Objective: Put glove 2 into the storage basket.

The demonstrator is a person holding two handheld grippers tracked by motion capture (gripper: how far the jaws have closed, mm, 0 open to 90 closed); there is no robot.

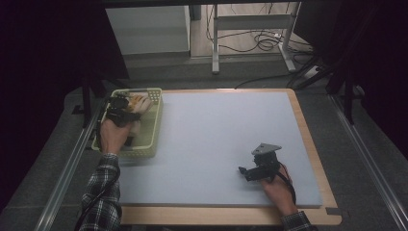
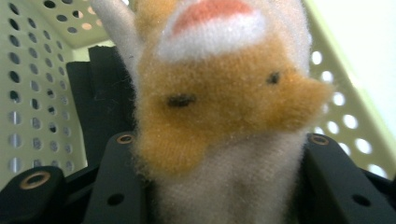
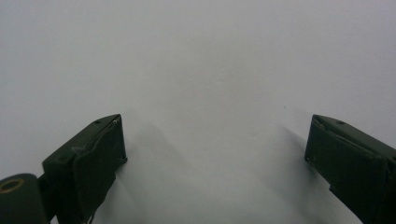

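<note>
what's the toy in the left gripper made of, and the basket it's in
The plush toy looks like soft synthetic fleece, orange-brown and white: fuzzy fibres stand out along its edges. The basket seems moulded plastic, pale yellow-green with a smooth, slightly glossy wall punched with rows of round holes. The left gripper has the toy between its jaws.

Fuzzy orange-and-white plush toy (image 2: 224,107) in perforated pale plastic basket (image 1: 156,126). Matt black tool (image 3: 215,163) over smooth matt grey worktop (image 1: 216,139), wood-edged.

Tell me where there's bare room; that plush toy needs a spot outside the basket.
The grey mat lies bare between the basket and the right gripper, and on to its far edge. Crowded: the basket, where the left gripper holds the plush toy.
</note>
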